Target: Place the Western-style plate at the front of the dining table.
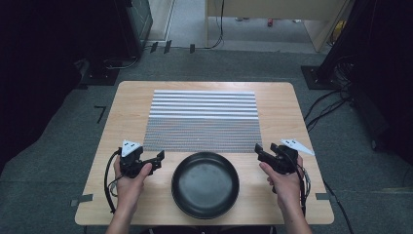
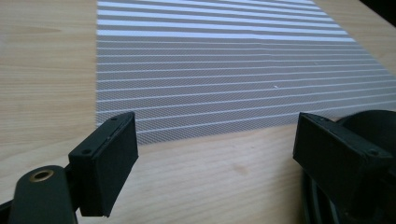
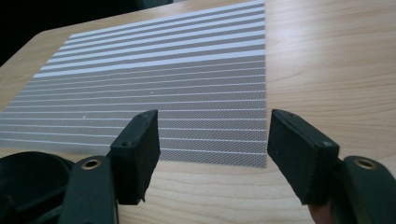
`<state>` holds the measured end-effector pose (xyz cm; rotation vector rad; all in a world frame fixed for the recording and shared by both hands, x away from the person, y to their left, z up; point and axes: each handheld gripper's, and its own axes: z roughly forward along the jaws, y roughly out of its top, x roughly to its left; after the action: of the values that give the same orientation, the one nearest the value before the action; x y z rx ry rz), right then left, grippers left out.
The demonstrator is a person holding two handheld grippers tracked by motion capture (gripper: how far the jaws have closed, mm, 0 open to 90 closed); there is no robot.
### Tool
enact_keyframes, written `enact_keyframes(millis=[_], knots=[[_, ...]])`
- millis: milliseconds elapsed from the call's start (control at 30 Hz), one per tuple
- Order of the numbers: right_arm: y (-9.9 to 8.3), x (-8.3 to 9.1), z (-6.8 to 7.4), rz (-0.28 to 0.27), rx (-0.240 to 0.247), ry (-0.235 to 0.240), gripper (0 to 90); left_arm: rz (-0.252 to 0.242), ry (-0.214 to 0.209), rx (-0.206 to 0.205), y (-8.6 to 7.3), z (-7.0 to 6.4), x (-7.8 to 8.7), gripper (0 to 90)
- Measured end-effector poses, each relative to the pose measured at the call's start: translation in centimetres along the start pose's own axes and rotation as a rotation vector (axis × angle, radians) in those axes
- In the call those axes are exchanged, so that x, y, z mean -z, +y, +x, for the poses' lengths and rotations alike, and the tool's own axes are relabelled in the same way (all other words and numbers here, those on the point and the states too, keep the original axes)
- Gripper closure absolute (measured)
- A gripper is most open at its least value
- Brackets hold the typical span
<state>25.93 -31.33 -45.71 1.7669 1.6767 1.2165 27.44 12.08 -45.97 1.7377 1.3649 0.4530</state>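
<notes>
Flanking the bowl (image 1: 205, 184), both grippers hover low over the table (image 1: 126, 105) with nothing held. The left gripper (image 1: 159, 157) sits just left of the bowl's rim, jaws wide apart and aimed forward and slightly inward. The bowl rests at the near middle edge, just short of the striped mat (image 1: 203, 121). The right gripper (image 1: 259, 151) stands just right of the rim, jaws likewise apart, angled inward. Both look about equally near, so either hand could close on its side of the rim.
</notes>
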Motion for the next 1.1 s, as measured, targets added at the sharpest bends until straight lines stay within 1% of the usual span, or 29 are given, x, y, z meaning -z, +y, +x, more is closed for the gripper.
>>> enact_keyframes(millis=[33,67,100,133,167,200,233,267,300,333,367,400,467,500,533,567,667,700,733,767,800,867,900,933,967,1000,1033,1067,1100], knots=[[-0.1,-0.1,0.3,0.003,0.005,0.01,37.6,0.002,-0.011,0.0,0.0,-0.2,0.1,13.7],[-0.1,-0.1,0.3,0.003,0.005,0.01,37.6,0.002,-0.011,0.0,0.0,-0.2,0.1,13.7],[-0.3,-0.1,0.6,0.007,0.016,0.021,38.2,0.002,-0.021,0.001,-0.1,-0.3,0.2,13.7],[-0.5,-0.1,1.1,0.012,0.041,0.044,41.8,0.003,-0.031,0.002,-0.1,-0.4,0.3,13.7],[-0.5,-0.1,1.1,0.012,0.041,0.044,41.8,0.003,-0.041,0.002,-0.1,-0.6,0.4,13.7],[-0.6,-0.1,1.5,0.017,0.043,0.084,47.5,0.004,-0.049,-0.001,-0.1,-0.7,0.5,13.9],[-0.7,-0.1,1.7,0.022,0.05,0.101,52.3,0.008,-0.053,-0.01,-0.2,-0.9,0.5,13.9],[-0.8,0.0,1.8,0.028,0.055,0.109,54.8,0.015,-0.065,-0.011,-0.3,-1.1,0.6,13.9],[-0.8,0.0,1.8,0.028,0.055,0.109,54.8,0.015,-0.065,-0.011,-0.3,-1.1,0.6,14.0],[-1.0,0.0,2.2,0.038,0.054,0.139,56.9,0.027,-0.093,-0.008,-0.5,-1.4,0.6,14.2],[-1.1,0.0,2.4,0.046,0.057,0.154,56.8,0.033,-0.099,-0.009,-0.6,-1.5,0.6,14.5],[-1.1,0.0,2.4,0.046,0.057,0.154,56.8,0.033,-0.099,-0.009,-0.6,-1.5,0.6,15.0],[-1.3,-0.1,2.7,0.059,0.069,0.168,55.2,0.046,-0.116,-0.011,-0.8,-1.8,0.5,16.1],[-1.4,-0.1,2.9,0.083,0.07,0.175,55.3,0.048,-0.119,-0.013,-0.9,-2.0,0.4,19.1],[-1.7,-0.2,3.3,0.104,0.097,0.169,56.0,0.052,-0.127,-0.012,-1.1,-2.1,0.4,23.8],[-1.9,-0.2,3.5,0.109,0.097,0.167,57.2,0.067,-0.15,-0.011,-1.3,-2.4,0.1,25.2],[-2.3,-0.3,3.6,0.13,0.073,0.2,64.2,0.085,-0.165,-0.035,-1.6,-2.7,0.0,35.5],[-2.4,-0.3,3.7,0.136,0.065,0.212,65.7,0.085,-0.165,-0.035,-1.6,-2.7,0.0,37.6],[-2.5,-0.3,3.7,0.146,0.061,0.222,67.2,0.097,-0.183,-0.033,-1.6,-2.8,-0.1,39.8],[-2.5,-0.3,3.7,0.146,0.061,0.222,67.2,0.097,-0.183,-0.033,-1.6,-2.8,-0.1,41.1],[-2.7,-0.3,3.8,0.157,0.061,0.233,70.0,0.11,-0.195,-0.029,-1.6,-2.7,-0.1,42.5],[-2.8,-0.3,3.9,0.167,0.055,0.237,71.7,0.116,-0.201,-0.024,-1.7,-2.7,-0.1,44.1],[-2.8,-0.3,3.9,0.186,0.043,0.245,72.8,0.123,-0.204,-0.025,-1.7,-2.6,-0.2,45.3],[-2.9,-0.4,4.0,0.218,0.032,0.251,76.7,0.138,-0.214,-0.027,-1.8,-2.6,-0.2,48.5],[-3.0,-0.4,4.0,0.232,0.038,0.246,77.8,0.138,-0.214,-0.027,-1.8,-2.6,-0.2,49.7],[-3.0,-0.4,4.0,0.232,0.038,0.246,77.8,0.143,-0.219,-0.032,-1.9,-2.6,-0.3,49.7],[-3.2,-0.5,4.1,0.256,0.036,0.249,79.2,0.152,-0.233,-0.043,-2.0,-2.7,-0.3,55.2],[-3.2,-0.5,4.1,0.256,0.036,0.249,79.2,0.152,-0.233,-0.043,-2.0,-2.7,-0.3,57.0],[-3.2,-0.5,4.2,0.268,0.026,0.258,79.9,0.159,-0.233,-0.052,-2.0,-2.8,-0.3,57.0]])
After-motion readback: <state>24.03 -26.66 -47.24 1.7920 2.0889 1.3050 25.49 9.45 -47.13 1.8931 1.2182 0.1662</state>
